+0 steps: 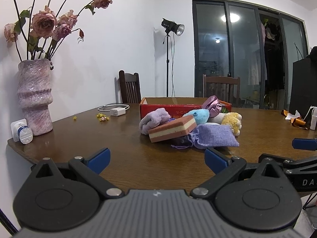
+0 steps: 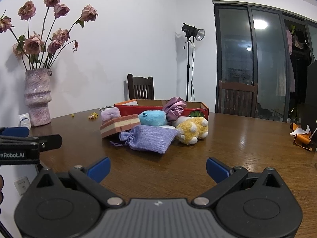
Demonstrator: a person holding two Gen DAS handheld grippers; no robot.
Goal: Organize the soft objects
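I'm in a home dining room: wooden chairs [image 2: 141, 87] behind the brown table [image 2: 227, 142], a vase of dried roses [image 2: 37, 97] at its left edge, glass sliding doors [image 2: 249, 59] beyond.

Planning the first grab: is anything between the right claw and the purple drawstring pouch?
Nothing visible. Bare table lies between the open right claw and the purple drawstring pouch, the nearest piece of the pile.
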